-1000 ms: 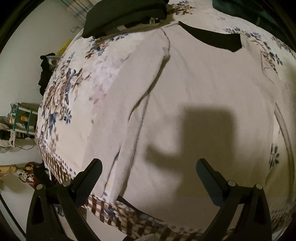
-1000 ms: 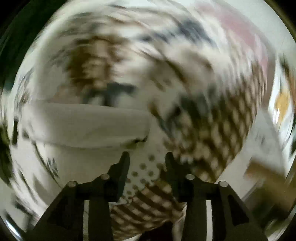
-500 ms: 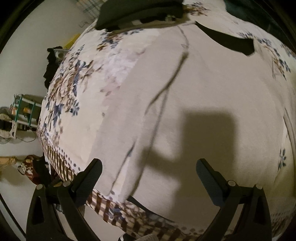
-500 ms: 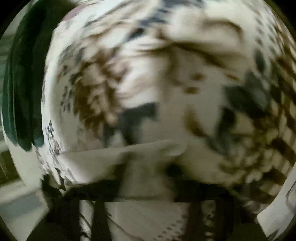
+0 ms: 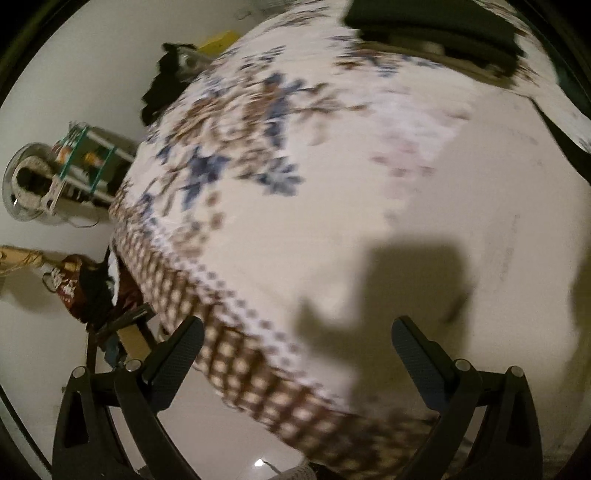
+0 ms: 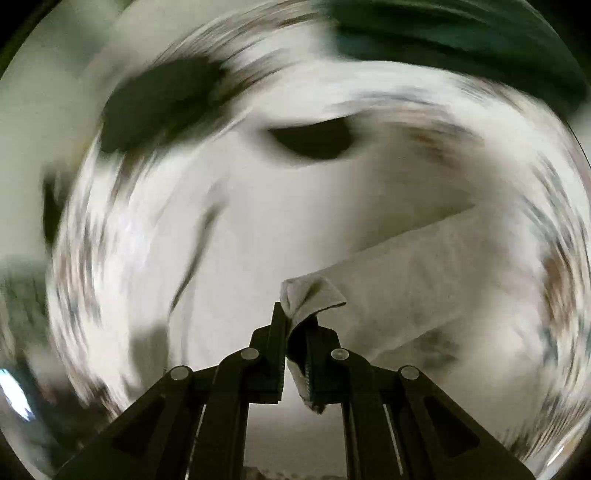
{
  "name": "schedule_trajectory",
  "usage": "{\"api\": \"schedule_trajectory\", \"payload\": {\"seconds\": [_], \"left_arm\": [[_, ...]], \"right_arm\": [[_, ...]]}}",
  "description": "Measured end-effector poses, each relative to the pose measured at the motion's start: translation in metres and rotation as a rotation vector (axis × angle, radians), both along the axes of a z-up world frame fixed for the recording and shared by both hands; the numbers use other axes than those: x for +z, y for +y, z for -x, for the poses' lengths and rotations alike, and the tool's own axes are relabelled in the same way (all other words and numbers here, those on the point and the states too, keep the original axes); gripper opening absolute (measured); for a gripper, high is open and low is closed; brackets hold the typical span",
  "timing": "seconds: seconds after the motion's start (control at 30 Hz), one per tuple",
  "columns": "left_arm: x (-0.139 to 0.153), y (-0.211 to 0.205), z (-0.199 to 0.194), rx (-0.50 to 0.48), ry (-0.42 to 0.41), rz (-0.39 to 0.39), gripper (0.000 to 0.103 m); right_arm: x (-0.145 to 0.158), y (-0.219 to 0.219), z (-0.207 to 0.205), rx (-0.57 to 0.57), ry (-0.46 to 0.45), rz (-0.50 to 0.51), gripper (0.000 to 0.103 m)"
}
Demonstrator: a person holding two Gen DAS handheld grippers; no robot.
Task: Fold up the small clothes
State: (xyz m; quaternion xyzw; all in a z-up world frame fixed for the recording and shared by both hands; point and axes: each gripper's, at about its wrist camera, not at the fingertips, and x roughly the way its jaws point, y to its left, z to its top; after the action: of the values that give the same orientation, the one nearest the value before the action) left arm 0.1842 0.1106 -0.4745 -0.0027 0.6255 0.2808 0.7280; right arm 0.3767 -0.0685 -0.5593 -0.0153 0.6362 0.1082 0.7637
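A pale beige garment (image 5: 480, 229) lies spread on the floral bedsheet (image 5: 258, 155). My left gripper (image 5: 295, 343) is open and empty, hovering over the garment's near edge at the bed's corner. In the blurred right wrist view, my right gripper (image 6: 297, 321) is shut on the cuff of the garment's sleeve (image 6: 417, 280). The sleeve stretches away to the right and is lifted above the garment's body (image 6: 266, 221). The dark neck opening (image 6: 314, 138) shows further off.
A dark folded cloth (image 5: 428, 18) lies at the far end of the bed. The bed's checked edge (image 5: 236, 365) drops to the floor at lower left. A rack (image 5: 81, 158), fan and clutter stand on the floor to the left. A dark green curtain (image 6: 461, 40) hangs beyond.
My right gripper has closed on the sleeve cuff and swung it over the garment. My left gripper has shifted left toward the bed's corner, still open.
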Motion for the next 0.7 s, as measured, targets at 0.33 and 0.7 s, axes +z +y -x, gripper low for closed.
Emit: {"api": "schedule_trajectory", "payload": {"seconds": [0.33, 0.7], "left_arm": [[-0.021, 0.078, 0.026, 0.027, -0.003, 0.069, 0.103], [-0.076, 0.086, 0.042, 0.061, -0.046, 0.589, 0.099]], "right_arm": [[-0.105, 0.122, 0.064, 0.217, 0.276, 0.160, 0.017], [-0.077, -0.023, 0.070, -0.335, 0.370, -0.093, 0.061]]}}
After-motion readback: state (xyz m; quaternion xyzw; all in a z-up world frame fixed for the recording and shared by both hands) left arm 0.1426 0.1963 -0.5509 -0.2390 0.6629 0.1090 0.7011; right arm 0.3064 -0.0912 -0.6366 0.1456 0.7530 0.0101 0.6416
